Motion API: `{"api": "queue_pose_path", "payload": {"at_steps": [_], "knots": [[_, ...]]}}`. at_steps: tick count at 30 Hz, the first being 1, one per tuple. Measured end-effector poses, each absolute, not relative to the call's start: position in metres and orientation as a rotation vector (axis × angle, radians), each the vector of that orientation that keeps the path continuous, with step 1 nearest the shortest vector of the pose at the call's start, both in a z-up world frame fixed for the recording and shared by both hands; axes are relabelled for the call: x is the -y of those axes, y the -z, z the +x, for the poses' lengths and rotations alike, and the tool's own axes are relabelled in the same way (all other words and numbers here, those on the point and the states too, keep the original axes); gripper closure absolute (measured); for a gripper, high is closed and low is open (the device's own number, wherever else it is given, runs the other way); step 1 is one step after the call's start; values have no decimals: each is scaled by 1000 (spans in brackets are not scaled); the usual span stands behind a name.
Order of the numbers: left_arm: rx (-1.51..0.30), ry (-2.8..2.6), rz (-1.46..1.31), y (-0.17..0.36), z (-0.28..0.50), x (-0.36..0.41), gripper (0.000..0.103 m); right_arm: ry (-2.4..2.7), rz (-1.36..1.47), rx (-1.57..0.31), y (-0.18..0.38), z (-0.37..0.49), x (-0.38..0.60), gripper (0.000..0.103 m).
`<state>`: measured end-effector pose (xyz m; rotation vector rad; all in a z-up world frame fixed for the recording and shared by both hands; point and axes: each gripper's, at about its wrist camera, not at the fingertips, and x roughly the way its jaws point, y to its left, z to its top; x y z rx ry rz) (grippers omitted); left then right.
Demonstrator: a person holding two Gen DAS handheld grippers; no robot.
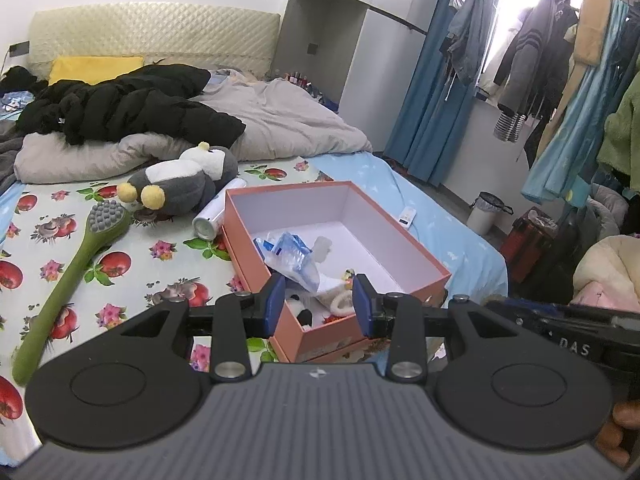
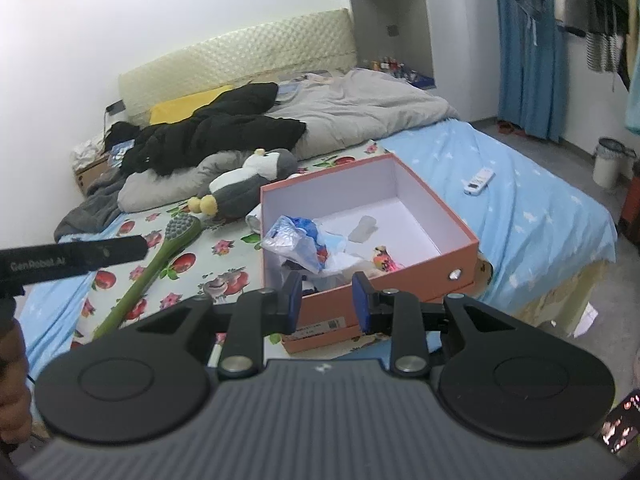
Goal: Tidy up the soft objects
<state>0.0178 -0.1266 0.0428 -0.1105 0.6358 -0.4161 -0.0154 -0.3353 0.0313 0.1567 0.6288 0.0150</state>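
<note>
Both grippers (image 1: 320,300) (image 2: 326,298) spread, empty; plush penguin (image 1: 184,184) lies beyond, left of box (image 1: 360,248).

A green massage stick (image 1: 68,284) lies near a white remote (image 2: 479,180) on the bed (image 2: 532,208).

1 plush penguin (image 1: 188,180), 1 orange box (image 1: 400,248), 1 green brush (image 1: 80,256), 1 spray can (image 1: 214,216), 1 remote (image 2: 479,180).

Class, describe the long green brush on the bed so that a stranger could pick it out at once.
Find the open orange box on the bed. Left of it lies a grey plush penguin. The brush lies just in front of the penguin: one long olive-green handle ending in a round grey knobbly head.
</note>
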Motion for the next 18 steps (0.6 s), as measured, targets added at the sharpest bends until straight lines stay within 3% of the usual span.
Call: {"api": "queue_pose_path", "payload": {"at_steps": [18], "knots": [[-671,396,-120,-30,18,124,60,-41,126,-631,-28,-9,323,71]]}}
